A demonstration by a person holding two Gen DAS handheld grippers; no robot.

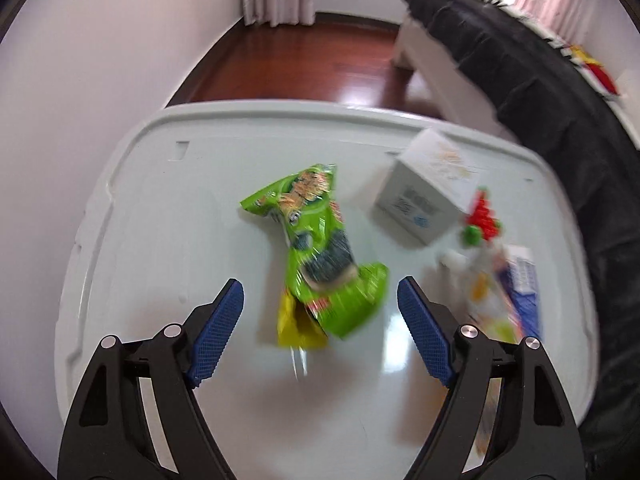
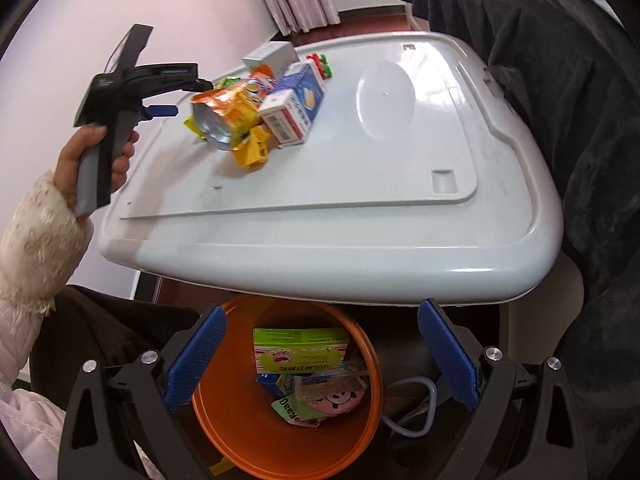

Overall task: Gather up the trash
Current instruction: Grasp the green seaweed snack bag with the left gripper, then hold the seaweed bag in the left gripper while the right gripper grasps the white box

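Left wrist view: the left claw point(image 1: 320, 304) is spread wide open over the white table point(image 1: 160, 220), holding nothing. A crumpled green wrapper point(image 1: 320, 240) lies straight ahead, its near end sitting between the blue fingertips point(image 1: 224, 320) without touching them. Further ahead and right there's a white box point(image 1: 424, 196), and a blurry pile of packets point(image 1: 500, 280) just off the right finger. The right claw point(image 2: 322, 344) is also wide open and empty, hanging right above an orange bin point(image 2: 240, 440) below the table edge point(image 2: 320, 256), with a green box point(image 2: 300, 346) and other scraps inside.
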